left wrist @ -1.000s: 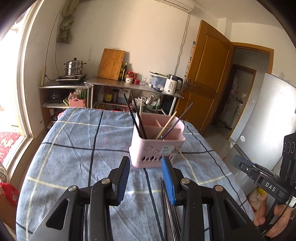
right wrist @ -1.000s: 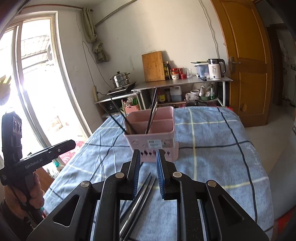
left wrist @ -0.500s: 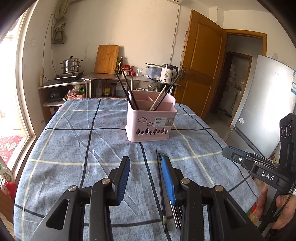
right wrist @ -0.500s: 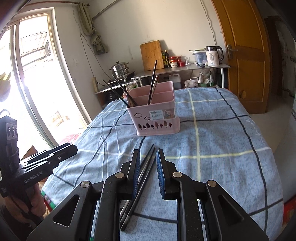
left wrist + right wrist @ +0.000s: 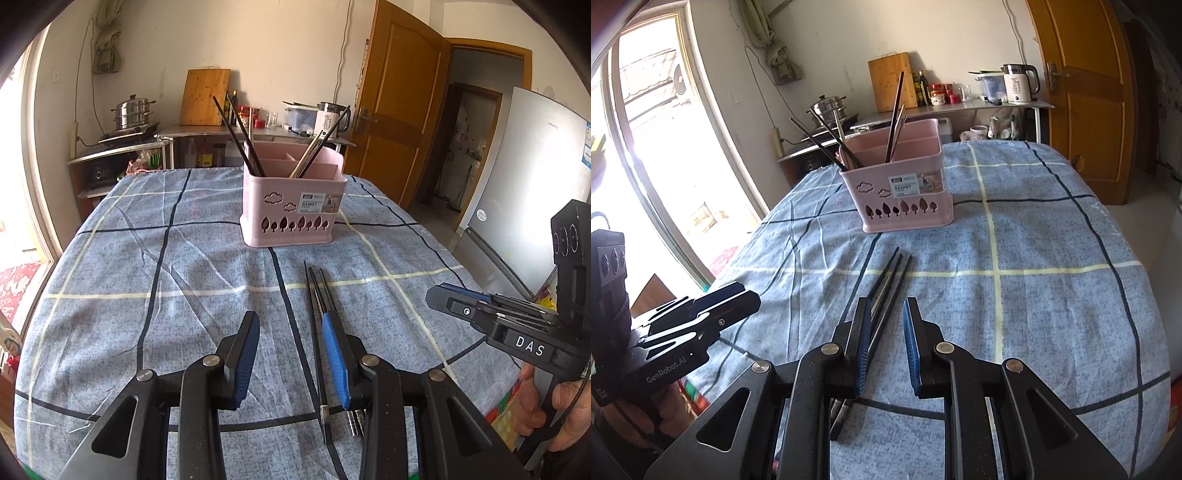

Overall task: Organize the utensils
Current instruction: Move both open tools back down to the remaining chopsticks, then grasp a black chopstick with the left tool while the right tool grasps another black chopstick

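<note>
Partly done: several chopsticks already stand in the pink basket [image 5: 293, 206] ahead, loose chopsticks [image 5: 886, 284] lie under my right tongs [image 5: 884, 349], left tongs [image 5: 291, 360] alongside, both part-open, empty.

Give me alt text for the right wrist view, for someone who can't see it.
Open, empty right tongs hover just above a bundle of loose black chopsticks lying on the blue checked tablecloth. Beyond them stands a pink plastic utensil basket with chopsticks already upright in it. The left tongs, also open, show at the left edge.
</note>
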Demonstrator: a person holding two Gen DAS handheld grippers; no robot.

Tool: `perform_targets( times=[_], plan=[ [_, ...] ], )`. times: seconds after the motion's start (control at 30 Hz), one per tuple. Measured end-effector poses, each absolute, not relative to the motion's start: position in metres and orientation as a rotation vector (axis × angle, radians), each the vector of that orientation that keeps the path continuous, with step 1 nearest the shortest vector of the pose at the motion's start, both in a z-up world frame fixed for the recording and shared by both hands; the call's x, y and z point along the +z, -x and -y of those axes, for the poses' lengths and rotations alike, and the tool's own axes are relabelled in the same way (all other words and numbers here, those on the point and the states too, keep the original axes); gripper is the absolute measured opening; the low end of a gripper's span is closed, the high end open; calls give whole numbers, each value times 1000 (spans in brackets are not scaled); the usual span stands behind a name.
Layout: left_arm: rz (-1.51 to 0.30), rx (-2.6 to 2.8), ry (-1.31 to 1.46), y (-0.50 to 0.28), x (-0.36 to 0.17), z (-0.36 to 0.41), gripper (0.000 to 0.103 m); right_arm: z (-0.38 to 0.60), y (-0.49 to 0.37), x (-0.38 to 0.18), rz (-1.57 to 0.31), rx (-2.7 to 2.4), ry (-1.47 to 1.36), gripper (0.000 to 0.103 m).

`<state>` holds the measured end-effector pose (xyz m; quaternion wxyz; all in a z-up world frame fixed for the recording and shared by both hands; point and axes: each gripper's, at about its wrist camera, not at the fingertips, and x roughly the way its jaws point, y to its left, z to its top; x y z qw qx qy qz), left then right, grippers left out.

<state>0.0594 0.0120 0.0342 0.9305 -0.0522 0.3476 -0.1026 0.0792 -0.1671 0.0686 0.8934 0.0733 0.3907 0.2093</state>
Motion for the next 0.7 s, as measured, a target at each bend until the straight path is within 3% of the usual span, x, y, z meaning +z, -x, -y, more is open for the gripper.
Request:
perform_targets(
  times=[0.7],
  plan=[
    [-781,-187,144,-97,4,-28,35,123,-140,11,-992,422,-133,18]
  ],
)
